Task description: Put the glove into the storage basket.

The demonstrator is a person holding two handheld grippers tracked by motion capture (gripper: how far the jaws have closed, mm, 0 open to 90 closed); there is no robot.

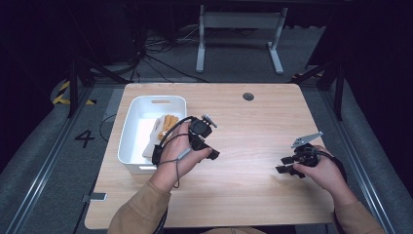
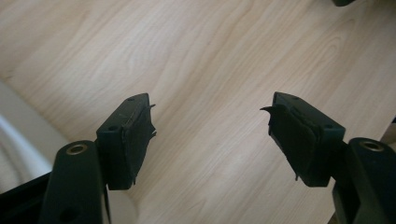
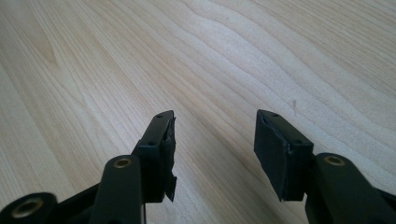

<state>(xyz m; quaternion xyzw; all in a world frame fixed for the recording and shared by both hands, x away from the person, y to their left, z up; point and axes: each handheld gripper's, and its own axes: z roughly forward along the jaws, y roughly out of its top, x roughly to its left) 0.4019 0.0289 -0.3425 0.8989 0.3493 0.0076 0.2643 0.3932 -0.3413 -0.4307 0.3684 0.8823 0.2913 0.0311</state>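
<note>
left gripper (image 1: 210, 155) agape, empty (beside bin (image 1: 127, 141)) | right gripper (image 1: 284, 165) agape

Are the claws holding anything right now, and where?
No. The left claw and the right claw are both open over the bare table.

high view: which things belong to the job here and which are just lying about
In the job:
- left gripper, jaws open and empty
- white bin beside it
- gloves in the bin

Lying about:
- right gripper, open over bare table
- metal frame on the floor beyond
- cables
</note>
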